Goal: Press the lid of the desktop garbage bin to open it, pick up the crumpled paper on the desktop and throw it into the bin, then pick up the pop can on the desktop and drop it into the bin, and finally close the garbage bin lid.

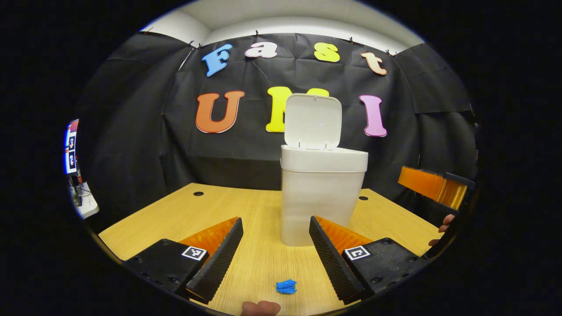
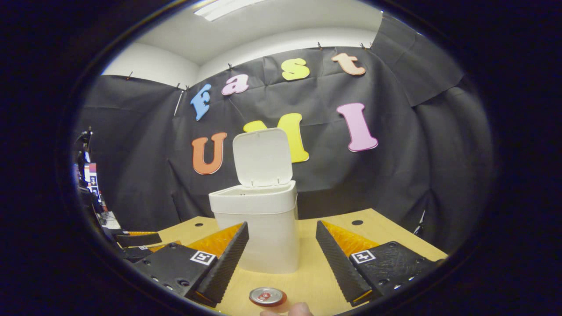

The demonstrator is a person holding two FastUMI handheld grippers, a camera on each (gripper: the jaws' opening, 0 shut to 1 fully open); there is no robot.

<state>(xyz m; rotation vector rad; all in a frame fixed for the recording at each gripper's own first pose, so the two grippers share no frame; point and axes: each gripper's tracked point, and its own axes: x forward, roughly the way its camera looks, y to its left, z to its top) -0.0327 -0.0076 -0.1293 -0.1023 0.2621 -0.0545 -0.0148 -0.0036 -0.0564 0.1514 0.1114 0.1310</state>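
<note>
The white garbage bin [image 1: 322,202] stands on the wooden table with its lid [image 1: 312,120] flipped up and upright. A blue crumpled paper [image 1: 286,286] lies on the table close below my left gripper [image 1: 275,221], which is open and holds nothing. In the right gripper view the bin [image 2: 263,232] and raised lid [image 2: 262,157] stand just ahead. The pop can [image 2: 268,296] stands upright on the table, its top showing, low between the fingers of my open right gripper [image 2: 282,224]. Neither gripper touches the bin.
The table [image 1: 175,215] has round cable holes [image 1: 198,193] near its back edge. The right gripper [image 1: 432,184] and its hand [image 1: 445,221] show at the right edge of the left gripper view; the left gripper [image 2: 138,239] shows low left in the right gripper view.
</note>
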